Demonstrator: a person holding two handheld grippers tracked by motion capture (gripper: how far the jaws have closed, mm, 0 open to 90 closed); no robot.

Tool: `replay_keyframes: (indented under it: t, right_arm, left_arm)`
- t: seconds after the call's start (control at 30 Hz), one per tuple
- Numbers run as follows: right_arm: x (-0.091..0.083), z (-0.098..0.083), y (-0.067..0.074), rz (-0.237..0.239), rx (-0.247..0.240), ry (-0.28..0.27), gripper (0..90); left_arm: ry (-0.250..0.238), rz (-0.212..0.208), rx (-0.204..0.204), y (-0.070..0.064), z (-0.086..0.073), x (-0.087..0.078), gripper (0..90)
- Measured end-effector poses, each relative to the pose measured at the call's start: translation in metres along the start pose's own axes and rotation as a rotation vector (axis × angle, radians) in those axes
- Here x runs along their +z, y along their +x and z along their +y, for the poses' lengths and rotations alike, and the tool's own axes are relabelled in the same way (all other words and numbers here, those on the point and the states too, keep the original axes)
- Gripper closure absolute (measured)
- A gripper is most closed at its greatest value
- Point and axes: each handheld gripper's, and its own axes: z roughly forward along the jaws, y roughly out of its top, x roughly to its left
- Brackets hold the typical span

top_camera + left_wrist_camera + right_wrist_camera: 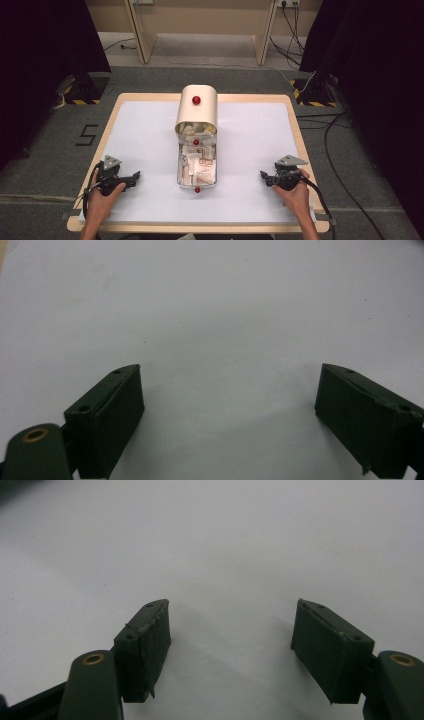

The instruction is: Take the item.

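**Grippers at rest beside the open box**

The left gripper (134, 178) is held wide open and empty on the table (250, 150). The cream box (197, 111), its tray (197, 172) pulled out, is positioned centrally. The right gripper (263, 177) is likewise spread, holding nothing.

Box (196, 116) stands mid-table, far side, w/ drawer (197, 170) pulled out toward the person: the one obstacle, down the centre line. White mat (145, 135) bare to the left & right of it, so both sides give free passage. L gripper (134, 178) & R gripper (264, 176) sit well apart from drawer, jaws wide, nothing btwn them.
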Motion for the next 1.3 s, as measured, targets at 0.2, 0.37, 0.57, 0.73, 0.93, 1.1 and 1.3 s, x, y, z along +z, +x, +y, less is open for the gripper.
replay_keyframes:
  t: [0.2, 0.37, 0.57, 0.73, 0.93, 1.1, 1.3]
  right_arm:
    - [0.0, 0.0, 0.0, 0.0, -0.002, -0.001, 31.7]
    - [0.0, 0.0, 0.0, 0.001, -0.004, -0.001, 31.9]
    - [-0.001, 0.003, -0.001, -0.001, 0.0, 0.012, 33.9]
    - [-0.009, 0.01, 0.003, -0.013, -0.008, -0.032, 36.1]
    - [-0.018, 0.021, 0.014, 0.006, -0.034, -0.077, 39.4]
    - [-0.021, 0.027, 0.024, 0.025, -0.056, -0.088, 40.3]
    - [-0.026, 0.035, 0.036, 0.053, -0.07, -0.112, 40.6]
  left_arm:
    - [0.0, 0.0, 0.0, 0.0, 0.0, 0.0, 11.3]
    - [0.0, 0.0, 0.0, 0.0, 0.0, 0.0, 11.3]
    - [0.001, -0.001, -0.001, 0.0, 0.0, 0.0, 11.3]
    - [0.001, -0.001, 0.0, 0.0, 0.0, 0.0, 11.3]
    - [0.001, -0.001, 0.0, 0.0, 0.0, 0.0, 11.3]
    - [0.0, -0.001, 0.0, 0.0, 0.0, 0.0, 11.3]
    - [0.001, -0.001, 0.0, 0.0, 0.0, 0.0, 11.3]
